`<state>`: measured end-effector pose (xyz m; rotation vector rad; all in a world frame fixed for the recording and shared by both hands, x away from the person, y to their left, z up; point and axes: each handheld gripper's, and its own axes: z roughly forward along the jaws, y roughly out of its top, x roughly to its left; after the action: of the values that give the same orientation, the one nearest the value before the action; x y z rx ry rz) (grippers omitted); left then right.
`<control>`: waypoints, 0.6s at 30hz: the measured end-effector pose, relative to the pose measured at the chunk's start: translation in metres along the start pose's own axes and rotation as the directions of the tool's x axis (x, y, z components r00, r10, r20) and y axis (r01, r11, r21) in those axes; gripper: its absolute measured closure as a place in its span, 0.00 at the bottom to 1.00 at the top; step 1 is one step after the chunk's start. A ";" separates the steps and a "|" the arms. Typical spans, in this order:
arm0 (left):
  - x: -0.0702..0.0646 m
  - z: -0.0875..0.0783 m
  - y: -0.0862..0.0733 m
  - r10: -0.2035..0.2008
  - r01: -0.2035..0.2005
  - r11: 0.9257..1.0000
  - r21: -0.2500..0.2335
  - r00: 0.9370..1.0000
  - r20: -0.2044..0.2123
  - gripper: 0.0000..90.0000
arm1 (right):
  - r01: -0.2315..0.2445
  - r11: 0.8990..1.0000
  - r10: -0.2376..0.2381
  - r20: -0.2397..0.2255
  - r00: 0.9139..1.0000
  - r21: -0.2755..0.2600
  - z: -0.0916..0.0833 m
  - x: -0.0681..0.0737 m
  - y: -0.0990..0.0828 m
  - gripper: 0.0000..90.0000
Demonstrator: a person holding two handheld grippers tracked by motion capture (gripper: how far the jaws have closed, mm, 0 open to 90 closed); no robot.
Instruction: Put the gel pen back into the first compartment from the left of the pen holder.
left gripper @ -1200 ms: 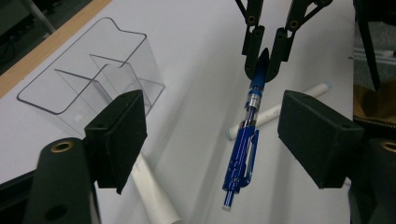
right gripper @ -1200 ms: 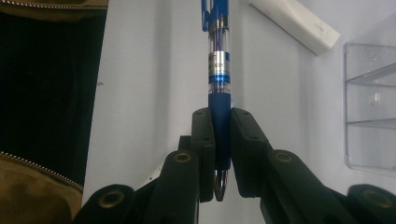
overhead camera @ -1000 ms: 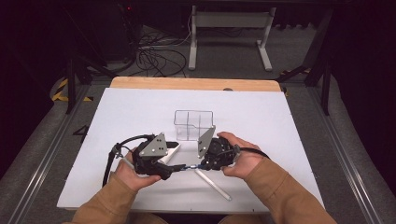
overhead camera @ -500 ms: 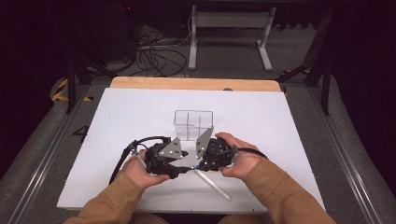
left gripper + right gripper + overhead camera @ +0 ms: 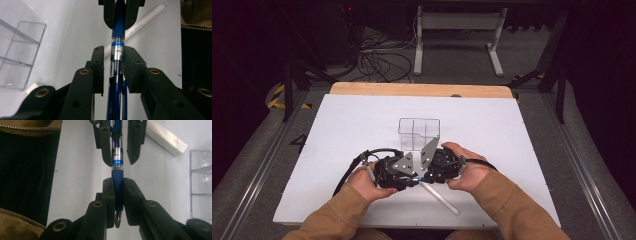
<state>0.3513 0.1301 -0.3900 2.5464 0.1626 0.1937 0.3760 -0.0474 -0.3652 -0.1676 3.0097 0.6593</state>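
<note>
The right gripper (image 5: pixel 118 195) is clamped on the dark blue grip end of a blue pen (image 5: pixel 117 157), its pads pressed flat against the rubber sleeve, and the pen runs straight out from between its jaws along their own line. Directly ahead, nose to nose with it, the left gripper (image 5: pixel 113 65) has just been closing on the same pen – in the left gripper view the clear and silver barrel section stands between its pads and both appear to bear on it, though the near pad's contact is hard to read for certain. So the pen's long axis lies along the line joining the two grippers, each holding one half, with the blue band of the barrel joint in the short gap between them; any pull or twist apart would, I judge, have to run along that axis, and neither hand is nearer than the other. In the high view the pair (image 5: pixel 418 176) hovers low over the white table (image 5: pixel 512 135). Beyond and beneath the pen lies a white marker (image 5: pixel 140 26) crossing at an angle, and farther off to the side of the left gripper stands a clear divided box (image 5: pixel 18 55) – empty as far as can be seen
</note>
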 end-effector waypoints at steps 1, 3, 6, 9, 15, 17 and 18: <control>0.000 0.001 0.000 0.008 -0.008 1.000 -0.003 1.000 0.004 0.85 | -0.001 1.000 0.001 0.000 1.000 0.001 0.000 0.000 0.000 0.90; 0.000 0.002 0.001 0.019 -0.019 1.000 -0.004 1.000 0.002 0.86 | 0.005 1.000 -0.005 0.000 1.000 0.000 0.000 0.000 0.000 0.90; 0.000 0.003 0.001 0.023 -0.023 1.000 0.007 1.000 0.009 0.87 | 0.005 1.000 -0.005 -0.001 1.000 0.000 0.001 0.001 -0.001 0.90; 0.001 0.003 0.001 0.026 -0.026 1.000 0.011 0.999 0.021 0.87 | 0.004 1.000 -0.004 -0.004 1.000 0.000 0.001 0.001 -0.001 0.90; 0.003 0.005 0.000 0.019 -0.019 1.000 0.020 0.999 0.032 0.88 | 0.017 1.000 -0.017 0.003 1.000 0.003 0.001 0.002 0.001 0.90; 0.003 0.006 0.000 0.015 -0.016 0.999 0.033 0.999 0.039 0.88 | 0.015 1.000 -0.015 0.007 1.000 0.003 0.001 0.001 0.001 0.90; 0.003 0.006 0.000 0.016 -0.017 0.999 0.034 0.999 0.038 0.88 | 0.015 1.000 -0.015 0.006 1.000 0.001 0.001 0.001 0.001 0.90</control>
<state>0.3553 0.1269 -0.3948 2.5845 0.1317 0.1508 0.3750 -0.0465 -0.3658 -0.1880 2.9998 0.6565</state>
